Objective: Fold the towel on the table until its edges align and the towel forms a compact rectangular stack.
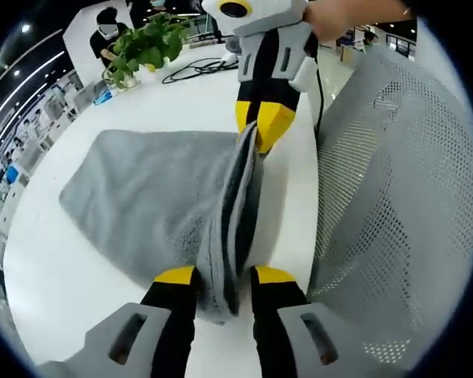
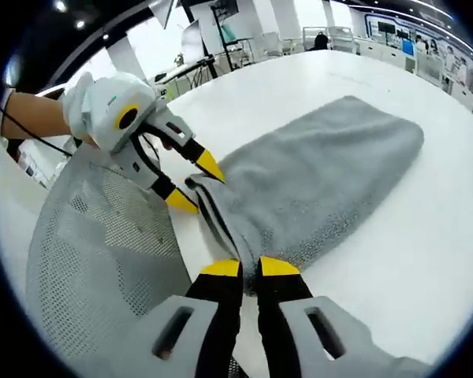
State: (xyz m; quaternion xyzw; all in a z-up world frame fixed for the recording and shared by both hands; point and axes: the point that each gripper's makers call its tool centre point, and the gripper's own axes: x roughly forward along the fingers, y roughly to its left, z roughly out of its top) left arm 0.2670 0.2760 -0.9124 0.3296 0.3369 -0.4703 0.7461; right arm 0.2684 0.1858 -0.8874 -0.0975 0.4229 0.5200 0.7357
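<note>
A grey towel (image 1: 142, 197) lies on the white table (image 1: 63, 283), and its near edge is lifted into a stretched ridge between the two grippers. My left gripper (image 1: 225, 276) is shut on one end of that edge, with bunched cloth filling the gap between its yellow tips. At the other end, my right gripper (image 1: 256, 134) pinches the edge from above. In the right gripper view, the right gripper (image 2: 249, 268) has its jaws almost together on the towel (image 2: 323, 173). The left gripper (image 2: 195, 183) holds the far corner there.
A grey mesh chair back (image 1: 394, 197) stands close beside the table edge, right next to both grippers, and the same chair back (image 2: 102, 252) appears in the right gripper view. A potted plant (image 1: 146, 47) and black cables (image 1: 197, 69) sit at the table's far end.
</note>
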